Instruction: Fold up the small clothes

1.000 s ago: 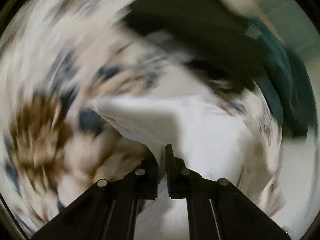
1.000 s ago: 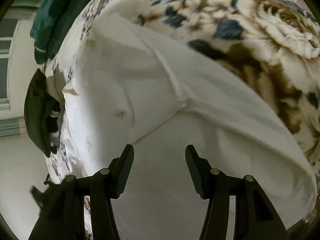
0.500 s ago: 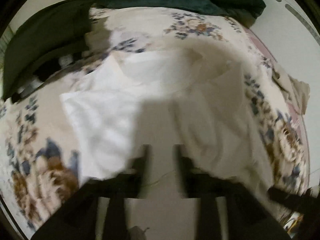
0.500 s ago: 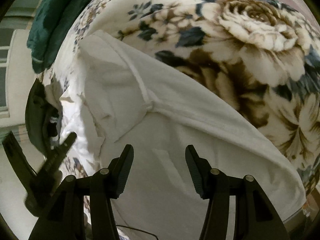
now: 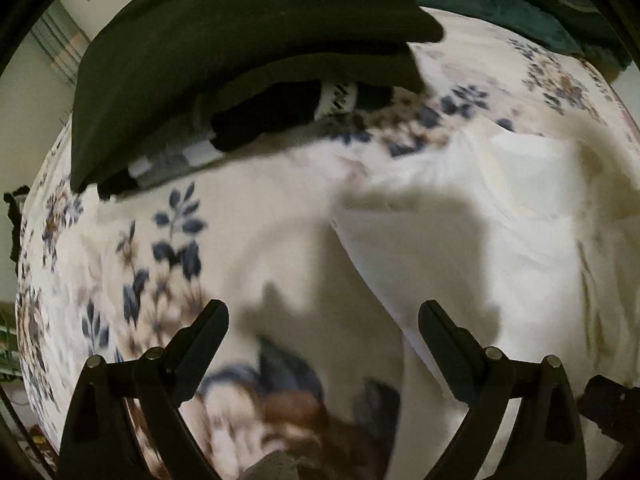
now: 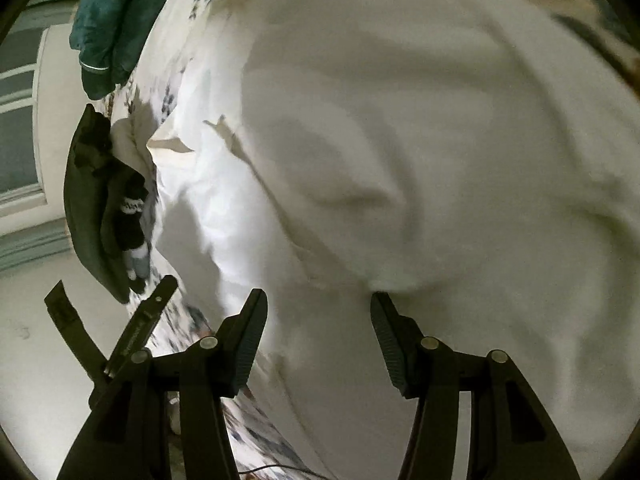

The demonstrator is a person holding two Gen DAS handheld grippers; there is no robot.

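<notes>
A white garment [image 5: 480, 240] lies spread on a floral bedspread [image 5: 132, 240]; it fills most of the right wrist view [image 6: 400, 140], creased and partly folded. My left gripper [image 5: 322, 320] is open and empty, hovering over the bedspread just left of the garment's edge. My right gripper [image 6: 318, 312] is open and empty, close above the garment's lower part. The left gripper also shows in the right wrist view [image 6: 112, 300] at the lower left.
A dark olive garment pile [image 5: 224, 52] with black and white items [image 5: 272, 116] lies at the far side of the bed. Teal clothing [image 5: 520, 4] lies at the far right corner; it also shows in the right wrist view [image 6: 108, 20]. The bed edge and pale floor [image 6: 36, 340] are left.
My left gripper let go of the white garment, opened wide and swung left off it. My right gripper stayed open and moved in closer over the garment.
</notes>
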